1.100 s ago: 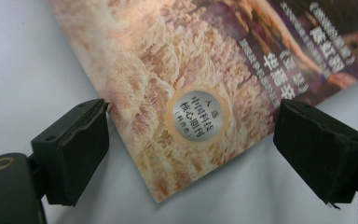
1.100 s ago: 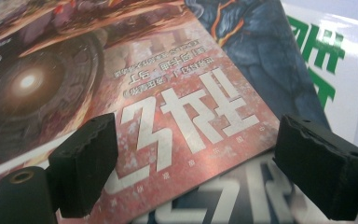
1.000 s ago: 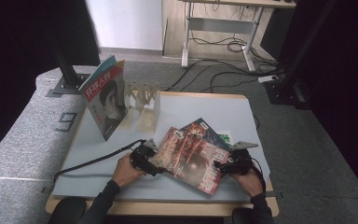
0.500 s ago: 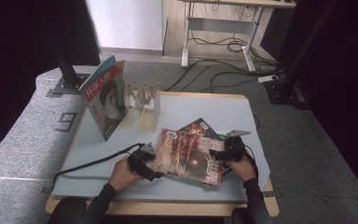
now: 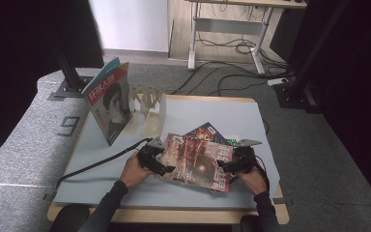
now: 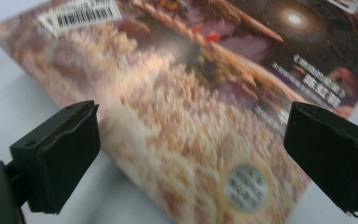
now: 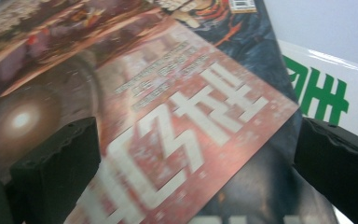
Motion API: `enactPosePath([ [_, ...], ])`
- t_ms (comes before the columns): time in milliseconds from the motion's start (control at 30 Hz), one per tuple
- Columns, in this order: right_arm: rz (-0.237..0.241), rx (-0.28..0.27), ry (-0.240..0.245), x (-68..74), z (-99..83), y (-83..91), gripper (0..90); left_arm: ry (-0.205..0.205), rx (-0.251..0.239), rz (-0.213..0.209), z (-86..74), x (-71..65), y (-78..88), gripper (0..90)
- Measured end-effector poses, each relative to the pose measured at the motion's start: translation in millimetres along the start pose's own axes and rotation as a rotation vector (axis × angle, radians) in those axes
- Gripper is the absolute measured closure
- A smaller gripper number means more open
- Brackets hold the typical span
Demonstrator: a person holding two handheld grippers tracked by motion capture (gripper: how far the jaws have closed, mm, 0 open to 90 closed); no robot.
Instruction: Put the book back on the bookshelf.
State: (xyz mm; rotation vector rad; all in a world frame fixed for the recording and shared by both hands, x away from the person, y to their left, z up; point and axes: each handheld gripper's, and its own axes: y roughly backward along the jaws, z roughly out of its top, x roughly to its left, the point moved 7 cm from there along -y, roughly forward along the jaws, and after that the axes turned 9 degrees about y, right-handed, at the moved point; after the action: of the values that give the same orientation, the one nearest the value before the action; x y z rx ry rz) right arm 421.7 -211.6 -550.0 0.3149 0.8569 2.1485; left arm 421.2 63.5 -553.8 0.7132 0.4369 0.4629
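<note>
Now your left gripper (image 5: 168,170) and right gripper (image 5: 223,166) stand released beside the magazine (image 5: 195,162), which lies flat, not yet in the rack (image 5: 149,99).

The top magazine (image 5: 198,162) had a reddish-brown cover with a pale glowing spot on a dark patch, bold white characters and a white barcode label. Under it lay a dark blue magazine (image 5: 206,131) and a white one with green characters (image 7: 326,93). The upright magazine (image 5: 110,104) was red with white lettering, a dark-toned portrait and a teal edge. The table (image 5: 212,113) was pale grey-blue with a light wooden rim. Both the left gripper (image 5: 150,159) and right gripper (image 5: 235,162) were black.
</note>
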Motion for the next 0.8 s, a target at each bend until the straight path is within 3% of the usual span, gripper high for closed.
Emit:
enactPosePath([
  [367,0.043,-0.014,0.049,34.9,-9.6,15.2,0.0,-0.03,0.01,0.018,28.8,6.3,-23.9,0.5],
  [433,0.046,-0.01,0.054,39.3,-13.0,16.5,0.0,-0.013,0.006,0.011,33.1,8.9,-26.4,0.7],
  [667,0.067,0.011,0.067,56.2,-24.0,20.7,0.0,-0.021,0.0,0.031,45.6,15.0,-35.3,0.7],
  [800,0.062,0.012,0.077,62.3,-26.8,23.7,0.0,0.002,-0.019,0.021,48.8,18.1,-36.9,1.1],
])
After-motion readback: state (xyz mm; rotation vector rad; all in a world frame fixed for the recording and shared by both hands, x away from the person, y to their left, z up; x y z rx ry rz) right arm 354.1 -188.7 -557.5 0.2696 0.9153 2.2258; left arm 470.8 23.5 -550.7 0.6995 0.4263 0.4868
